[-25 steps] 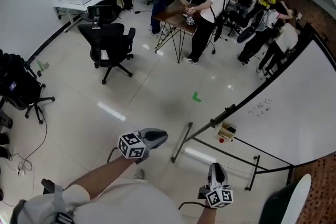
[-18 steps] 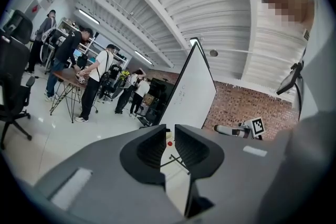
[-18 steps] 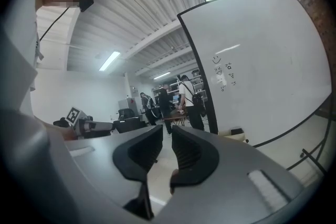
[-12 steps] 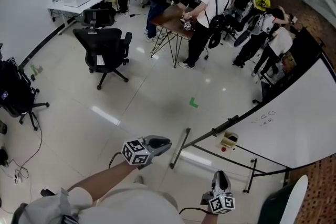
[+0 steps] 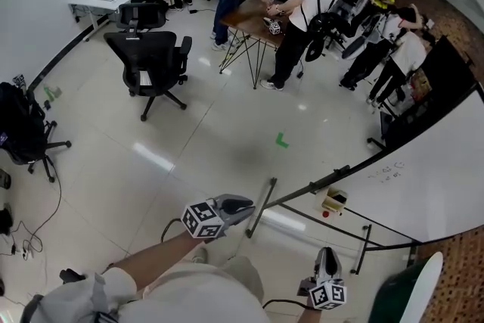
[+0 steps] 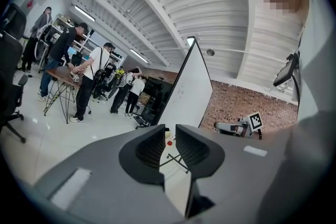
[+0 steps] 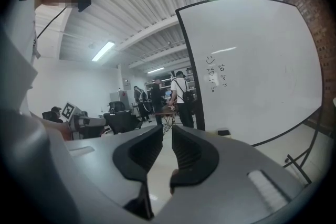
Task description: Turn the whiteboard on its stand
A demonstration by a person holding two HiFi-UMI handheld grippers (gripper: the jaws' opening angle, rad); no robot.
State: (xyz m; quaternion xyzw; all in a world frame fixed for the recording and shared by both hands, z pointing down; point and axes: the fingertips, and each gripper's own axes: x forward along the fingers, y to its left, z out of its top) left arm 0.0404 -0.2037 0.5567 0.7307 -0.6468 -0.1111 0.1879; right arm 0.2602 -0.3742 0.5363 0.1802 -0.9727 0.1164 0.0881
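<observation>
The whiteboard (image 5: 431, 178) is a large white panel in a black frame, tilted on its black stand (image 5: 261, 206) at the right of the head view. Small writing sits near its top edge. My left gripper (image 5: 248, 206) hovers just short of the stand's near foot, with its jaws a narrow gap apart and nothing between them. In the left gripper view the gripper (image 6: 170, 131) points at the whiteboard (image 6: 191, 86) edge-on. My right gripper (image 5: 327, 253) is low and in front of the stand's crossbars. In the right gripper view the gripper (image 7: 167, 134) is slightly open and empty, and the whiteboard (image 7: 252, 65) stands close on the right.
A small box (image 5: 333, 202) rests on the board's tray. A black office chair (image 5: 155, 60) stands to the left. Several people gather round a wooden table (image 5: 253, 11) at the back. A green tape mark (image 5: 282, 139) is on the floor. Another chair with a bag (image 5: 23, 125) is at far left.
Both grippers have slid a little toward the lower right of the head view as the camera shifts. The left gripper is now nearer the stand's foot. The whiteboard has not turned.
</observation>
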